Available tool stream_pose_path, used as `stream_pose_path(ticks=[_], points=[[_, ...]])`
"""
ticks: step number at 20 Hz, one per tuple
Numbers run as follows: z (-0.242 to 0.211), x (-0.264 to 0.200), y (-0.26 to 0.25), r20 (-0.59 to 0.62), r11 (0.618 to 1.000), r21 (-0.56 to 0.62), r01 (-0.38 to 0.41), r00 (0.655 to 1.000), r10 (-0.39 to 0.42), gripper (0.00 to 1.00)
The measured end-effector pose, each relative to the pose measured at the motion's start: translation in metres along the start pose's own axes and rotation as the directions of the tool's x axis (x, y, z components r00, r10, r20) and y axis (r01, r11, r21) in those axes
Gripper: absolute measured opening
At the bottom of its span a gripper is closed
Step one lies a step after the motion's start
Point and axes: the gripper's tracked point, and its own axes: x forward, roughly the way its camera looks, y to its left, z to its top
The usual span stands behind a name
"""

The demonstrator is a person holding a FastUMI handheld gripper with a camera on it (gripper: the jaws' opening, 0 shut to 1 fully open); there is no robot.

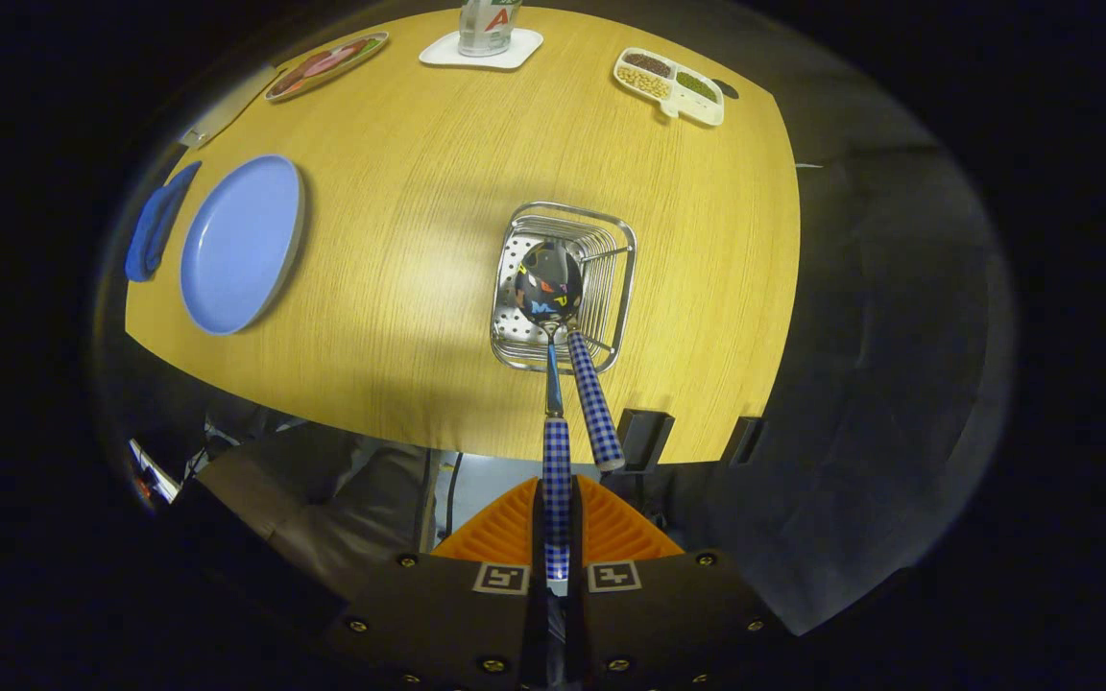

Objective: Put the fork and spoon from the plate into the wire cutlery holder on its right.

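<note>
Spoon point(550, 288) in hand-held gripper point(557, 523), over holder point(611, 278)

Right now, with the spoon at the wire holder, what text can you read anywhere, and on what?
No text reads clearly.
Bottle on the coaster: label cut off and blurred.
Gripper, shut on the spoon: two square coded markers, patterns without words.
Picture plate: too small to read.
</note>
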Motion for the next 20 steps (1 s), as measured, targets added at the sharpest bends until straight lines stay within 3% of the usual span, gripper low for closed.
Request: stream_pose_path(ticks=[7,15,16,18,20], points=[[0.015,0.011,-0.008,-0.108,0.996,-0.08,0.027,0.993,-0.036,0.08],[0.034,0.001,-0.012,-0.059,0.996,-0.084,0.04,0.997,-0.045,0.14],[0.035,-0.001,-0.013,-0.048,0.996,-0.081,0.045,0.998,-0.049,0.16],[0.037,-0.008,-0.015,-0.019,0.996,-0.069,0.053,0.998,-0.054,0.36],[0.037,-0.016,-0.014,0.011,0.997,-0.055,0.05,0.999,-0.05,0.38]])
